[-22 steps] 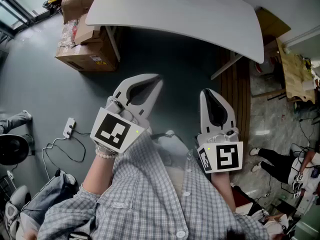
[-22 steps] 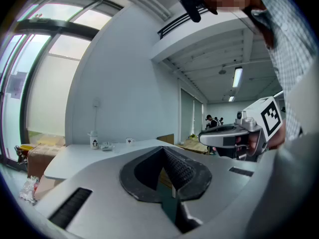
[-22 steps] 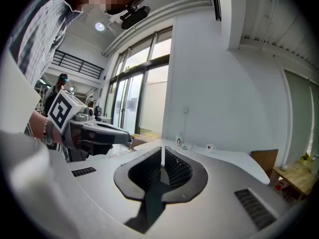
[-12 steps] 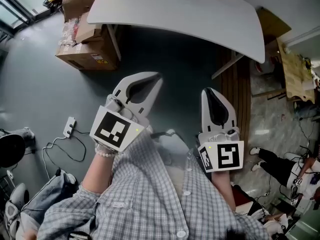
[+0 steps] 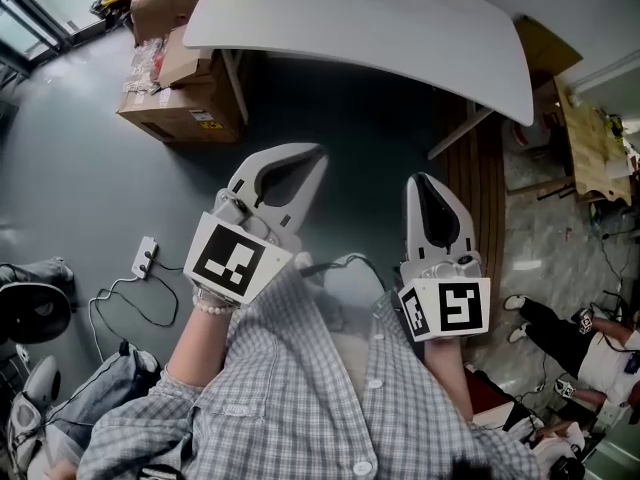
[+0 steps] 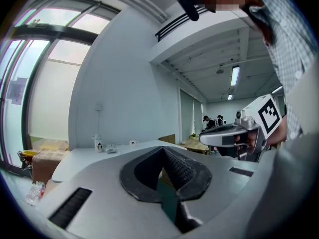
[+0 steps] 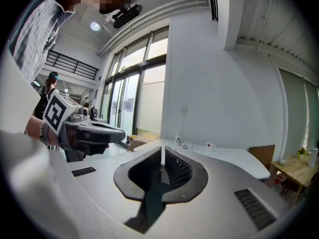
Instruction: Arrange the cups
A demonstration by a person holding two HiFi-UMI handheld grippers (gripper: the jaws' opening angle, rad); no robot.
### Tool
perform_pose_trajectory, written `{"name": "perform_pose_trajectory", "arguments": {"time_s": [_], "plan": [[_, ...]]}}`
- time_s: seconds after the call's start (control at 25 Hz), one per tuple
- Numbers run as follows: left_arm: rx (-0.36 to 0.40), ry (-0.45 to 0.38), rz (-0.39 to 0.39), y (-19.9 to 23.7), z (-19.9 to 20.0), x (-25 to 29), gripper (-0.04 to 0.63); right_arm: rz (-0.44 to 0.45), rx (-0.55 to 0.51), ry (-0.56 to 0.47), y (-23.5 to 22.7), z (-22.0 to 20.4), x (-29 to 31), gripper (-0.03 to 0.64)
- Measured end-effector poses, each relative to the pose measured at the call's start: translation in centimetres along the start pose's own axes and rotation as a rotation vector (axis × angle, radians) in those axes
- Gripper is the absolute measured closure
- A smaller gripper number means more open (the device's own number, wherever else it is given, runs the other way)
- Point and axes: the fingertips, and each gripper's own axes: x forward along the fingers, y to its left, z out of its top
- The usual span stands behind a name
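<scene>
Left gripper (image 5: 312,158) and right gripper (image 5: 418,184) side by side; white table (image 5: 400,28) beyond.

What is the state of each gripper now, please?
Left gripper: closed, holding nothing.
Right gripper: closed, holding nothing.

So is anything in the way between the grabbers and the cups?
Nothing visible is. The left gripper and right gripper, both shut and empty, hang over floor short of the white table. The cups stand at its far side, bare tabletop before them.
</scene>
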Motion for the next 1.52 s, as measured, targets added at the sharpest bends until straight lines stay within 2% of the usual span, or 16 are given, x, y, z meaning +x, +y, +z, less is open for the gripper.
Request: {"name": "perform_pose_trajectory", "arguments": {"time_s": [0.4,0.76,1.08,1.36,1.52], "plan": [[-0.012,0.006,0.037,1.1,-0.5,-1.0,0.584,-0.023,0.004,0.009,-0.8,-0.2,0.2,0.581],[-0.02,0.023,0.082,3.5,-0.9,1.0,0.584,0.011,0.007,0.021,-2.5,-1.1,3.0,0.581],[-0.033,0.043,0.139,5.8,-0.2,5.1,0.584,0.065,-0.023,0.01,-6.0,-0.4,7.4,0.581],[-0.038,0.041,0.205,8.0,1.1,9.9,0.584,0.088,-0.015,0.0,-10.9,0.0,11.0,0.581],[-0.07,-0.007,0.203,8.6,2.0,12.5,0.585,0.112,-0.012,-0.005,-13.4,0.2,13.0,0.581]]}}
